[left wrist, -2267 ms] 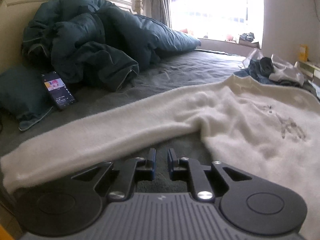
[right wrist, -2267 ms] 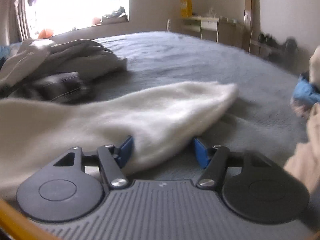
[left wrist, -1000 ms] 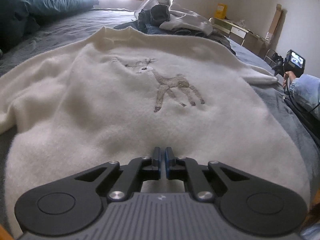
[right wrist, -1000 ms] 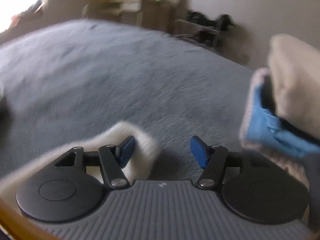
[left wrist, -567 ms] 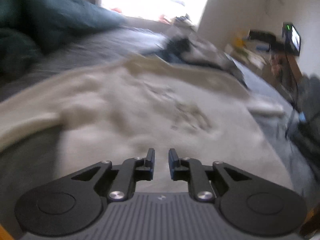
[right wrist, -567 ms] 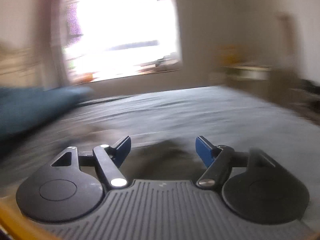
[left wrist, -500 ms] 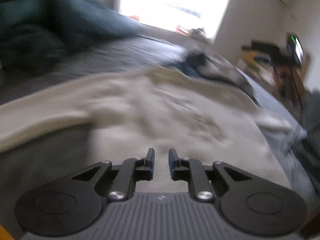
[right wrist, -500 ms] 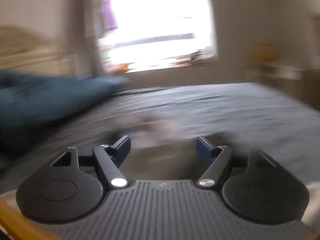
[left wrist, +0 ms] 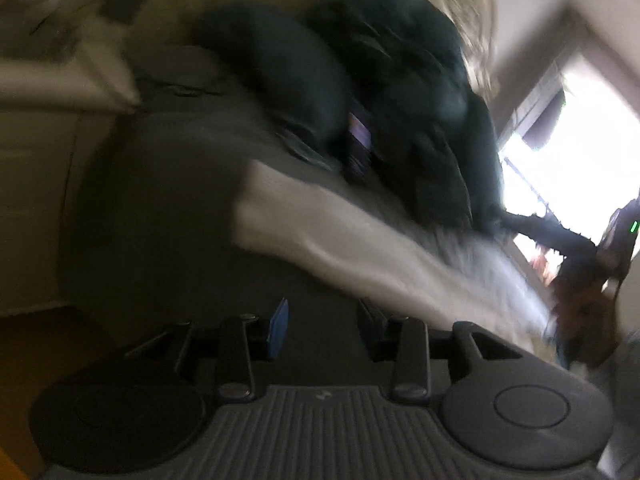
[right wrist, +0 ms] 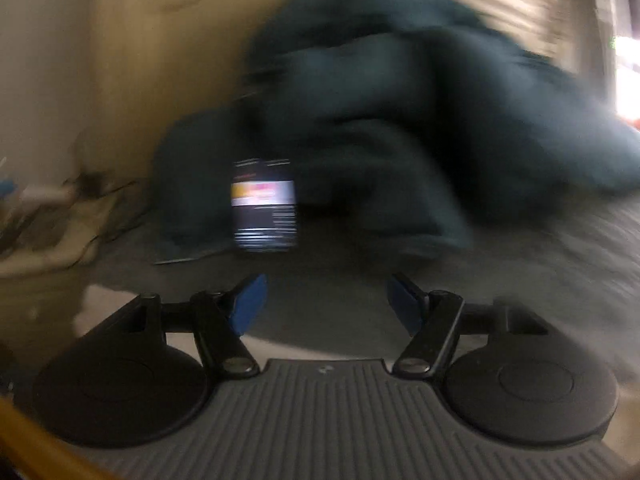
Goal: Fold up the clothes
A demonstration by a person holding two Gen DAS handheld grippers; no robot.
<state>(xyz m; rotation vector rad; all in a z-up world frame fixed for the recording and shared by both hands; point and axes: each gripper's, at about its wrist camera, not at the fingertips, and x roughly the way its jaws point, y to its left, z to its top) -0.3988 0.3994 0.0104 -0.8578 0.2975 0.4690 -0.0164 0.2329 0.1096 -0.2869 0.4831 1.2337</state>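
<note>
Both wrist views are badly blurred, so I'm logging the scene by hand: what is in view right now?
white sweater sleeve: one, cream, stretched across the grey bed, just ahead of the left gripper
duvet: one, dark teal, heaped against the headboard
pillow: one, dark teal, left of the duvet
phone: one, black with lit screen, on the bed by the duvet
window: one, bright, at right
left gripper: jaws have just been opening, nothing between them
right gripper: jaws open, empty
</note>
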